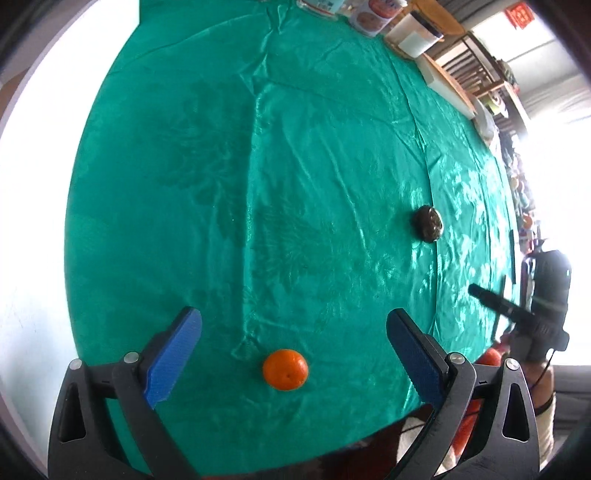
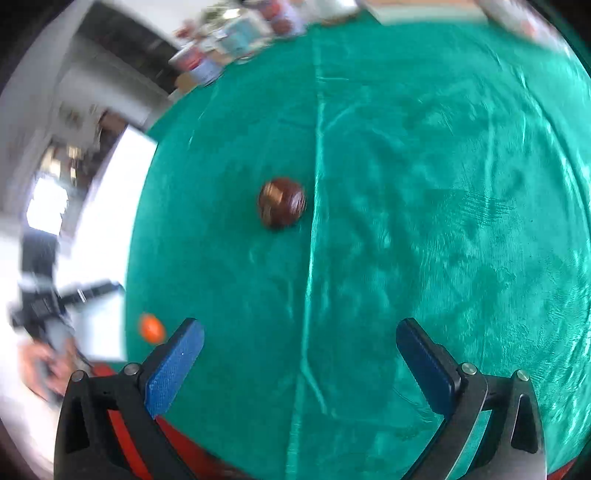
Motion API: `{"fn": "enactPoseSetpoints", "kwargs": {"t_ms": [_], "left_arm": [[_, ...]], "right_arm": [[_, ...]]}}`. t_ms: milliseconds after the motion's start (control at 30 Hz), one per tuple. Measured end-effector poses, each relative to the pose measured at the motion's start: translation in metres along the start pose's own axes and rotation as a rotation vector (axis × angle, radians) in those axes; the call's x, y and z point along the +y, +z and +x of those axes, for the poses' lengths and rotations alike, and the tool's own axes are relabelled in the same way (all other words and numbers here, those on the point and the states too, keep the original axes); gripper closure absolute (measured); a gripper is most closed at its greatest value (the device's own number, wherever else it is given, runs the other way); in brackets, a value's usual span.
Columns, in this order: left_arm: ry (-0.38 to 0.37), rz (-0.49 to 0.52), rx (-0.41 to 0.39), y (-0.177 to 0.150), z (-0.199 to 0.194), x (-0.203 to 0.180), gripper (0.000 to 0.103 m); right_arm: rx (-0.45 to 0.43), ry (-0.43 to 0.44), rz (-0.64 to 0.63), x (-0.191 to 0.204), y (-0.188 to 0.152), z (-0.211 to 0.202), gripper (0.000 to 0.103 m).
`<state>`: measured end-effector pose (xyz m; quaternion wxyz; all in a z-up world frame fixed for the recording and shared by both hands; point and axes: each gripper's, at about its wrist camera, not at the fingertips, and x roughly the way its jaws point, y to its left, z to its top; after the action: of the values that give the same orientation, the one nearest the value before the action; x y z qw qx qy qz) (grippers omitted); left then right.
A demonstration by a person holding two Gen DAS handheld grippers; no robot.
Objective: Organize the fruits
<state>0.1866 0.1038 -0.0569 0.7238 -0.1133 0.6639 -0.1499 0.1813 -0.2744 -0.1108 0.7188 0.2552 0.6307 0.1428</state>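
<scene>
Sitting on the green tablecloth (image 1: 295, 166), the orange (image 1: 285, 369) is near the worktop's front edge, between the left gripper (image 1: 293, 326) fingers and just ahead of them, touching neither. Left gripper jaws spread wide, nothing pinched.

Dark round fruit (image 1: 427, 223) lies well apart from the orange, further in and toward the right side. Left view shows a mottled brown-green skin; type hard to call. In the right wrist view the same fruit (image 2: 282, 201) reads reddish-brown and is motion-blurred, out ahead of the right gripper (image 2: 299, 338). Right gripper jaws also spread, empty. The orange (image 2: 151, 327) shows there only as a blurred blob beside the left fingertip, at the cloth edge.

Right gripper (image 1: 543, 295) is partly visible in the left view at the far right, mostly cut off by the frame. Left gripper body (image 2: 40, 306) in the right view is smeared.

Cans and containers (image 1: 369, 14) at the far edge are clipped, labels unreadable. Wooden rack (image 1: 469, 70) beyond them. Something red-orange (image 2: 122, 424) under the near worktop edge, hidden behind the gripper frame; cannot identify.
</scene>
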Motion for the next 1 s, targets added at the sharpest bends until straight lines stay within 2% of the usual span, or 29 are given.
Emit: {"fn": "enactPoseSetpoints", "kwargs": {"t_ms": [67, 133, 200, 233, 267, 333, 400, 467, 700, 733, 833, 1000], "left_arm": [[0.056, 0.026, 0.036, -0.003, 0.005, -0.009, 0.003], [0.081, 0.084, 0.063, -0.019, 0.012, -0.02, 0.003], [0.101, 0.109, 0.081, -0.036, 0.018, -0.026, 0.003], [0.111, 0.104, 0.077, -0.043, 0.021, -0.026, 0.006], [0.122, 0.095, 0.067, -0.048, 0.024, -0.025, 0.013], [0.143, 0.071, 0.048, -0.055, 0.027, -0.021, 0.022], [0.124, 0.029, 0.019, -0.061, 0.03, -0.016, 0.023], [0.113, 0.001, 0.004, -0.066, 0.036, -0.015, 0.028], [0.168, 0.012, -0.018, -0.069, 0.05, -0.026, 0.038], [0.182, 0.02, -0.024, -0.067, 0.051, -0.028, 0.043], [0.206, 0.033, -0.033, -0.064, 0.052, -0.031, 0.07], [0.189, 0.034, -0.025, -0.061, 0.054, -0.032, 0.071]], "right_arm": [[0.049, 0.031, 0.049, 0.003, 0.024, -0.002, 0.002], [0.034, -0.063, -0.019, 0.021, 0.04, -0.006, 0.004], [0.057, -0.134, -0.108, 0.039, 0.048, -0.002, 0.007], [0.067, -0.151, -0.133, 0.045, 0.052, 0.001, 0.012], [0.08, -0.171, -0.153, 0.051, 0.053, 0.006, 0.015], [0.095, -0.209, -0.18, 0.059, 0.057, 0.012, 0.018], [0.095, -0.241, -0.197, 0.066, 0.057, 0.018, 0.02], [0.095, -0.258, -0.2, 0.07, 0.058, 0.02, 0.021], [0.164, -0.356, -0.241, 0.079, 0.063, 0.044, 0.024], [0.165, -0.37, -0.254, 0.082, 0.065, 0.048, 0.025], [0.155, -0.411, -0.32, 0.101, 0.071, 0.062, 0.027], [0.185, -0.479, -0.341, 0.115, 0.078, 0.087, 0.042]]}}
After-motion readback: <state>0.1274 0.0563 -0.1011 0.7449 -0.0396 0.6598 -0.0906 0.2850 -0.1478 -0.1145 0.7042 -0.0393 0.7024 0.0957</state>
